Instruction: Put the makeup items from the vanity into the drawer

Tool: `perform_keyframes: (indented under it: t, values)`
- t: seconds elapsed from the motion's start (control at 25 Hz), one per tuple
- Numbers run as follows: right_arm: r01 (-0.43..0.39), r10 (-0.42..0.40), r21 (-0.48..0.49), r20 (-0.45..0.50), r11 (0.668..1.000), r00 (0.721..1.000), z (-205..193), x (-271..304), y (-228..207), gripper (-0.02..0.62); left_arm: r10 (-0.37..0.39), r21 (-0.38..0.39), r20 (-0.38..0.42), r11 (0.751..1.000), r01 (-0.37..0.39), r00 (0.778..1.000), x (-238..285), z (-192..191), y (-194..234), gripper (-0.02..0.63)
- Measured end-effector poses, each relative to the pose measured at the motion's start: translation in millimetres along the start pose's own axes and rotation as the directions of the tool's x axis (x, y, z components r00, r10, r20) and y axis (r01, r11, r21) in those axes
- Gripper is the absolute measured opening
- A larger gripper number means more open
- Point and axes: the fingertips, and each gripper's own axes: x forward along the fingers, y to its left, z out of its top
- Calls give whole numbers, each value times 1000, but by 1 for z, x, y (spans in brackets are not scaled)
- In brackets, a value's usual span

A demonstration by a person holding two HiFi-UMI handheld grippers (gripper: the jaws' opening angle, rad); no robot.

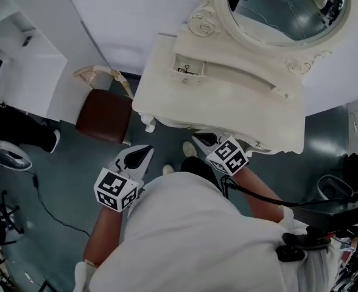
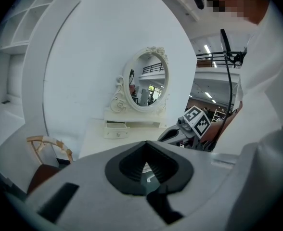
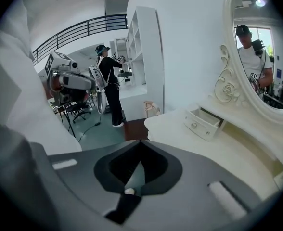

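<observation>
Jaws of left gripper (image 1: 147, 150) pressed together, nothing between. Right gripper (image 1: 198, 139) jaws likewise closed, empty. Both grippers hang just off vanity (image 1: 228, 99) front edge, over floor, left one nearer vanity's left corner. Drawer (image 1: 188, 70) stands pulled open on vanity top, back left, under mirror (image 1: 288, 8). Small dark bits inside drawer, too small to identify. Brown stool (image 1: 105, 115) just left of vanity.

The oval mirror (image 1: 288, 11) is cut off by the head view's top edge. What lies dark inside the open drawer (image 1: 198, 64) is too small to identify.
</observation>
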Motion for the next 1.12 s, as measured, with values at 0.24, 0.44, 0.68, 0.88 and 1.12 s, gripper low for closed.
perform_keyframes:
  t: [0.24, 0.44, 0.68, 0.88, 1.12]
  values:
    - [5, -5, 8, 35, 1000, 999, -2, -8, 22, 0, -26, 11, 1, 1000, 26, 1000, -4, -7, -14, 3]
    - [6, -6, -9, 49, 1000, 999, -1, -12, 36, 0, -30, 18, 4, 999, 30, 1000, -10, -12, -22, 3]
    - [12, -10, -28, 53, 1000, 999, 0, -15, 43, 0, -29, 18, 4, 999, 29, 1000, -14, -18, -27, 3]
    - [14, -12, -41, 52, 999, 999, 0, -15, 49, 0, -33, 23, 0, 999, 33, 999, -16, -22, -30, 3]
    - [17, -14, -49, 63, 999, 998, 7, -11, 54, 0, -36, 24, -6, 999, 36, 999, -20, -25, -24, 3]
